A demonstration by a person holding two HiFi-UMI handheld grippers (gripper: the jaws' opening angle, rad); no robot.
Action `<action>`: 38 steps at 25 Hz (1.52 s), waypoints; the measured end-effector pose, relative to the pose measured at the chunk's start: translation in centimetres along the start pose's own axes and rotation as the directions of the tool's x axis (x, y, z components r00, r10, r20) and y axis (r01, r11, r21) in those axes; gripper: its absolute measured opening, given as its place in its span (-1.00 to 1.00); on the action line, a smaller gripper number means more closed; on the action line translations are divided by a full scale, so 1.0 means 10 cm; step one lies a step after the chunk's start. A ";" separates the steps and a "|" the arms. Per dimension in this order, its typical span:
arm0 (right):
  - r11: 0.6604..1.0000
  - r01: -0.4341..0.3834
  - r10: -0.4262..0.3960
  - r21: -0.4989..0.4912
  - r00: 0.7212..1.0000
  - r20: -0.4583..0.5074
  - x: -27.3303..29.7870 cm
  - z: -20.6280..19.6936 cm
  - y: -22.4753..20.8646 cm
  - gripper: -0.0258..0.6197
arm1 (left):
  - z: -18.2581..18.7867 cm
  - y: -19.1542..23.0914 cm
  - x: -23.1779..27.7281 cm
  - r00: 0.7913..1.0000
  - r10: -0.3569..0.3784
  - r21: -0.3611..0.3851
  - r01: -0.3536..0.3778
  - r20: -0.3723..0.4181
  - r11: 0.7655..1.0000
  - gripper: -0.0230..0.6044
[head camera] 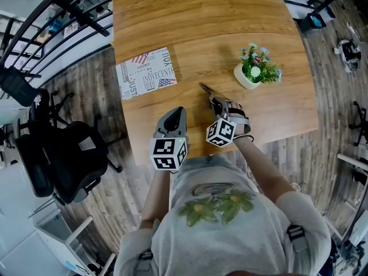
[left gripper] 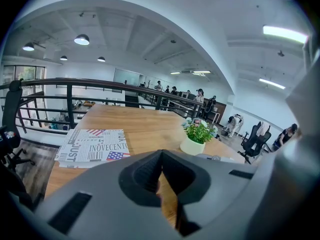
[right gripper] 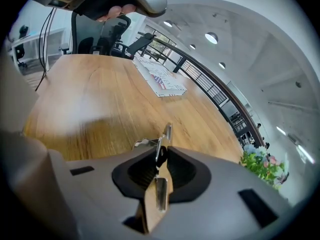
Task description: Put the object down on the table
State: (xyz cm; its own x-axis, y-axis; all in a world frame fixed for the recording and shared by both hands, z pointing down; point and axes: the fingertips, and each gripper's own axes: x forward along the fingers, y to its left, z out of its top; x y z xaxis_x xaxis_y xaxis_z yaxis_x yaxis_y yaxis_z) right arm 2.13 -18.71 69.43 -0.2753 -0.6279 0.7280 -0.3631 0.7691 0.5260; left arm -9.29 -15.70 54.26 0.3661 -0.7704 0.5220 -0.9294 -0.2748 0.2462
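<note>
My right gripper (head camera: 217, 102) (right gripper: 162, 153) is shut on a thin metal tool (right gripper: 166, 134), with the pads pressing its flat sides. The tool's tip (head camera: 204, 88) sticks out ahead of the jaws, low over the wooden table (head camera: 201, 16); whether it touches the wood I cannot tell. Its rear end (right gripper: 159, 196) runs back between the jaws. My left gripper (head camera: 173, 121) (left gripper: 160, 154) hovers over the table's near edge to the left. Its jaws are shut, with nothing between them.
A small potted plant (head camera: 257, 69) (left gripper: 196, 136) in a white pot stands to the right, beyond the right gripper. A printed newspaper (head camera: 145, 72) (left gripper: 94, 144) lies at the table's left. A black office chair (head camera: 63, 160) stands off the table's left side, by railings.
</note>
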 end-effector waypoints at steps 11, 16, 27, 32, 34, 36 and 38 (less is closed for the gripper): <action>0.954 -0.188 0.188 0.234 0.982 0.026 0.03 -0.05 0.20 -0.23 | -0.06 -0.09 -0.01 1.000 -0.016 0.008 0.016 -0.011 1.000 -0.88; 0.922 -0.236 0.233 0.306 0.971 0.048 -0.01 -0.03 0.18 -0.22 | -0.06 -0.08 -0.05 1.000 -0.008 0.012 0.008 -0.006 1.000 -0.88; 0.763 -0.306 0.236 0.569 0.952 0.196 -0.43 0.13 -0.16 -0.31 | 0.02 -0.10 -0.15 1.000 -0.003 0.028 0.003 0.022 1.000 -0.88; 0.693 -0.319 0.185 0.646 0.945 0.268 -0.72 0.23 -0.35 -0.40 | 0.08 -0.17 -0.23 0.999 -0.013 0.038 0.012 0.041 0.999 -0.88; 0.673 -0.324 0.160 0.665 0.941 0.297 -0.85 0.29 -0.41 -0.45 | 0.08 -0.22 -0.27 0.999 -0.019 0.044 0.017 0.048 0.999 -0.88; 0.663 -0.325 0.132 0.674 0.937 0.323 -0.98 0.34 -0.45 -0.53 | 0.08 -0.27 -0.31 0.998 -0.027 0.044 0.024 0.057 0.999 -0.88; 0.665 -0.318 0.093 0.676 0.933 0.347 -1.12 0.40 -0.50 -0.66 | 0.11 -0.32 -0.35 0.997 -0.034 0.042 0.031 0.072 0.999 -0.88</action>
State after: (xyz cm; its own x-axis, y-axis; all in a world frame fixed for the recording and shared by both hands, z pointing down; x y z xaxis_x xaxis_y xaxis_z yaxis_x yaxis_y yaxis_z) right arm 3.44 -16.01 56.87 -0.5998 -0.5562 0.5752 -0.7556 0.6303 -0.1783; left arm -7.64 -12.72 50.76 0.3935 -0.7998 0.4532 -0.9186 -0.3226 0.2282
